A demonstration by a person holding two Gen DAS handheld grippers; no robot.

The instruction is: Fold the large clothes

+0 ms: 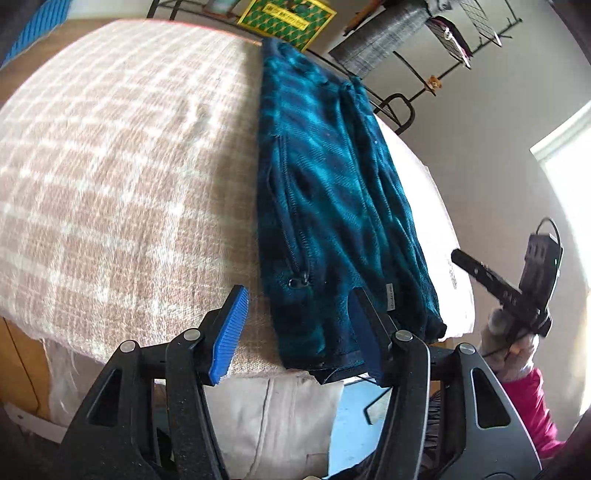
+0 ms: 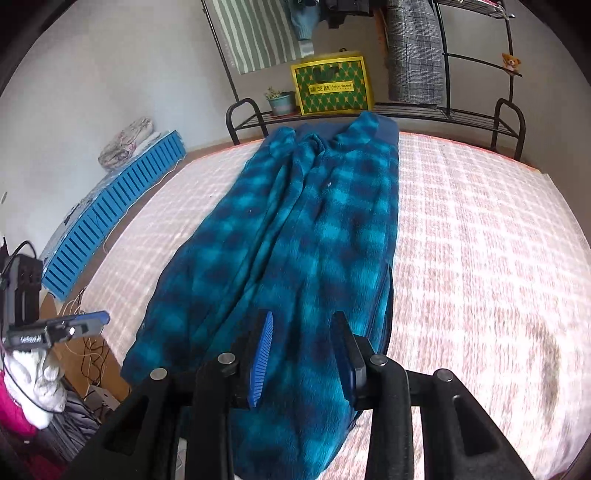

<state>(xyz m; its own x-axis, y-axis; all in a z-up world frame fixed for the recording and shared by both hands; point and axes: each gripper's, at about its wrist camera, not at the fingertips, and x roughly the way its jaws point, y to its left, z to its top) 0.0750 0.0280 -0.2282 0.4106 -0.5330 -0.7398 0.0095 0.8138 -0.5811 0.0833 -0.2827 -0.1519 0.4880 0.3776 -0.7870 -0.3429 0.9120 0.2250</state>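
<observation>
Left wrist view looks over a bed covered by a beige-and-white checked blanket [image 1: 110,177], with a black metal rack [image 1: 399,110] and a yellow-green patterned bag [image 1: 288,18] beyond its far edge. From the right wrist view the same rack carries a small potted plant [image 2: 280,101] and a little teddy bear [image 2: 511,62], while a blue slatted crate [image 2: 110,218] lies off to the left of the tongs.

The left gripper [image 1: 295,332] stands spread; its blue pad [image 1: 229,336] hangs over bare blanket and the other finger lies over the garment's near hem, with nothing pinched. The right gripper [image 2: 304,354] is partly open above the near end of the fleece; whether its pads press the cloth I cannot tell. A gloved hand [image 2: 35,384] with a pink sleeve holds the other tool at far left.

The teal plaid fleece jacket [image 2: 303,251] lies folded into a long narrow strip, its long axis running straight away from both tongs, collar at the far end, hem nearest.
</observation>
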